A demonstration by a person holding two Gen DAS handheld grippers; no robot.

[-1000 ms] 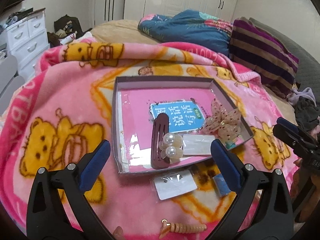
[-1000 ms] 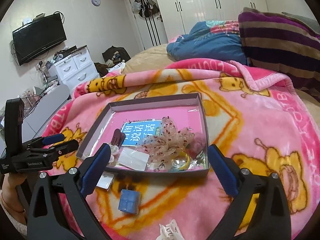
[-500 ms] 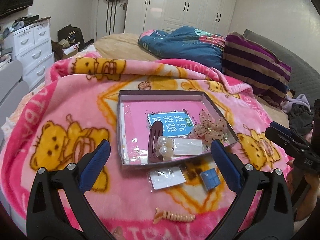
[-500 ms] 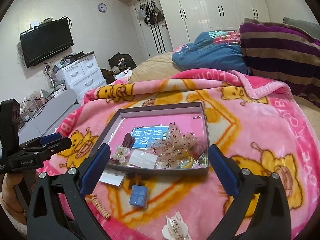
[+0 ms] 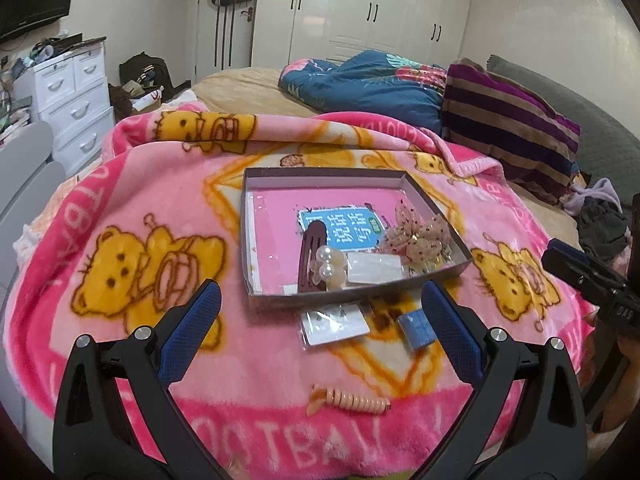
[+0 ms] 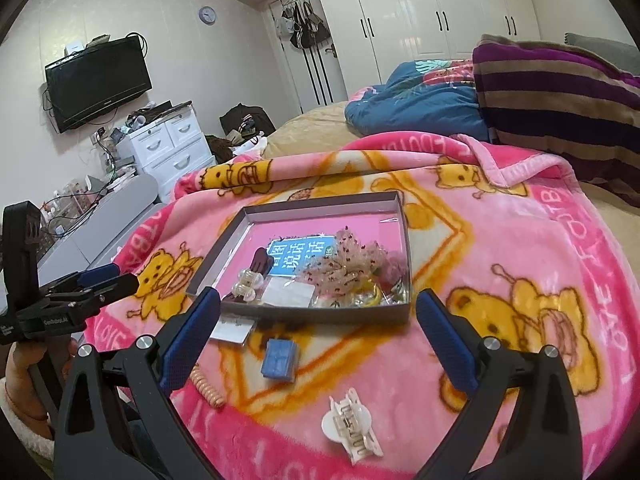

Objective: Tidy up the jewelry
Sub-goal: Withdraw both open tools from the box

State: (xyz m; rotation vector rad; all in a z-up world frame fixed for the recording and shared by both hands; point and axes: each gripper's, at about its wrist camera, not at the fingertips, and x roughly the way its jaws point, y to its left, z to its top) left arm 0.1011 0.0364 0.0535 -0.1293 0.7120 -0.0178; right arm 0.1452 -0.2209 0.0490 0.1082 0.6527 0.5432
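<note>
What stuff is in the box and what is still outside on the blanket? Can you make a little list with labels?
in the box: dark red hair clip, pearl clip, sparkly bow, clear packet
outside on the blanket: earring card, small blue box, orange spiral hair tie, white claw clip
left gripper: open, empty
right gripper: open, empty

The blanket [image 5: 132,216] is fuzzy fleece cloth. The tray [image 5: 280,176] looks like matt cardboard, its pink floor glossy with glare. The pearls [image 5: 326,260] shine smooth. The bow [image 5: 416,236] is sheer, speckled fabric. The coil [image 5: 360,402] and claw clip [image 6: 352,424] look like smooth plastic. The gripper pads [image 5: 192,328] are textured blue rubber on matt black plastic with metal screws.
</note>
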